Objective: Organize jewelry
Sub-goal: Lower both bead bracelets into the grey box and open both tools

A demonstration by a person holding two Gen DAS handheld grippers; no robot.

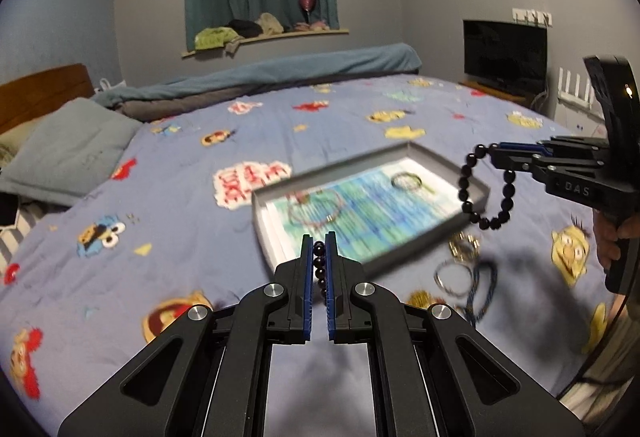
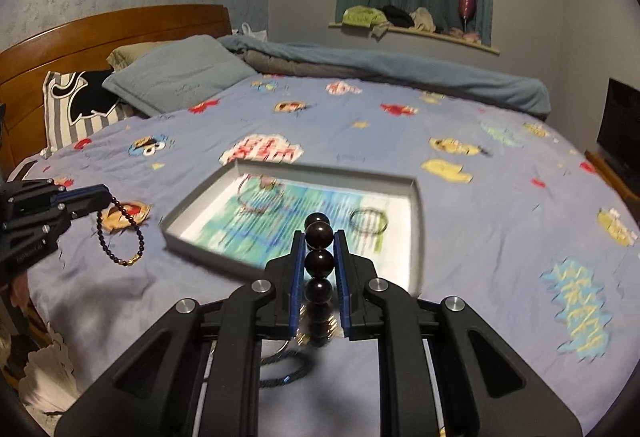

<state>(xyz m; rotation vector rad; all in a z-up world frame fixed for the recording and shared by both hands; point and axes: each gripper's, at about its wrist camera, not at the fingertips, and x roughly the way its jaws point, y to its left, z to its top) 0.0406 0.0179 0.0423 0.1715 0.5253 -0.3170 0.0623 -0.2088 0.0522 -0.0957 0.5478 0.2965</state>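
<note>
Hanging above a bed (image 1: 200,221) with a cartoon-print sheet, two hand-held grippers each pinch a bead bracelet. Both point forward and slant down toward a shallow grey tray (image 2: 416,221) lying on the sheet. The left gripper (image 1: 319,237) has its jaws nearly together, clamped on a thin string of small dark beads (image 2: 120,233) with a gold clasp, which dangles below it in the right wrist view. The right gripper (image 2: 319,233) is closed on a bracelet of large dark round beads (image 1: 486,193), whose loop hangs free over the tray's right corner in the left wrist view. A hand (image 1: 612,241) grips the right gripper's handle. Inside the tray lie a red cord bracelet (image 1: 316,209) and a dark ring-shaped bangle (image 1: 406,181). More jewelry (image 1: 466,265) sits on the sheet just beside the tray's near right edge.
</note>
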